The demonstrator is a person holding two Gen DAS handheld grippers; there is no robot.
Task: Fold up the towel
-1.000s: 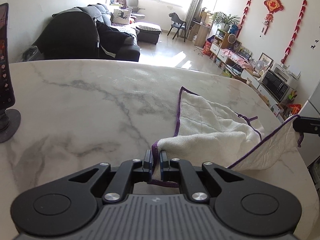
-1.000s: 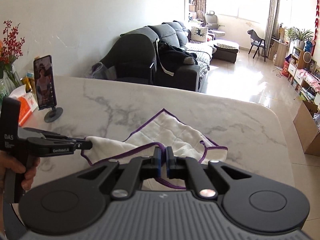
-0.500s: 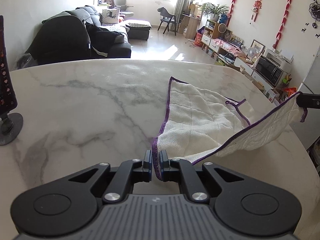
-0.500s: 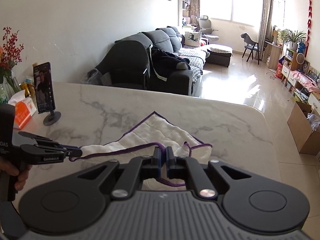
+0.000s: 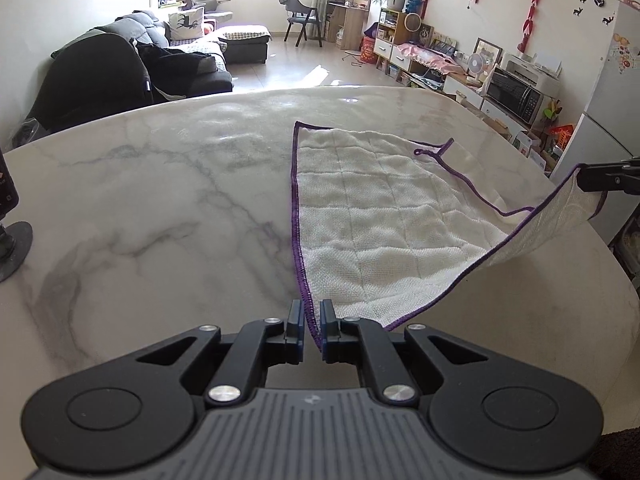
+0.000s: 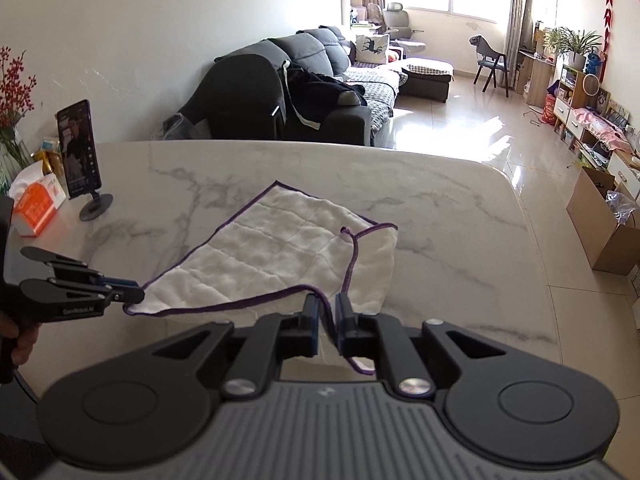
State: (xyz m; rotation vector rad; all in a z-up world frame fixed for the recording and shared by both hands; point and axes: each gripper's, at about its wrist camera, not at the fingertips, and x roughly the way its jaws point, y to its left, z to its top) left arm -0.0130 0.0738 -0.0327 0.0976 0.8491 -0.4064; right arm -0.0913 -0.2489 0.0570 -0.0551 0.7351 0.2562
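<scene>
A white towel point(image 5: 372, 216) with purple trim lies on the marble table point(image 5: 160, 200), its far part flat and its near edge lifted. My left gripper point(image 5: 311, 320) is shut on the towel's near left corner. My right gripper point(image 6: 326, 316) is shut on the near right corner, which hangs between its fingers. The towel also shows in the right wrist view point(image 6: 276, 256), stretched between the two grippers. The left gripper point(image 6: 132, 295) shows there at the left, and the right gripper point(image 5: 580, 180) shows at the right edge of the left wrist view.
A phone on a round stand point(image 6: 80, 160) and an orange tissue box point(image 6: 38, 208) stand at the table's left end. Red flowers point(image 6: 14, 80) are behind them. The table's right edge point(image 6: 532, 240) drops to the floor by a cardboard box point(image 6: 600, 224).
Both grippers have pulled back toward the near edge and apart. The towel has spread out flatter and its near edge is now drawn taut between them.
</scene>
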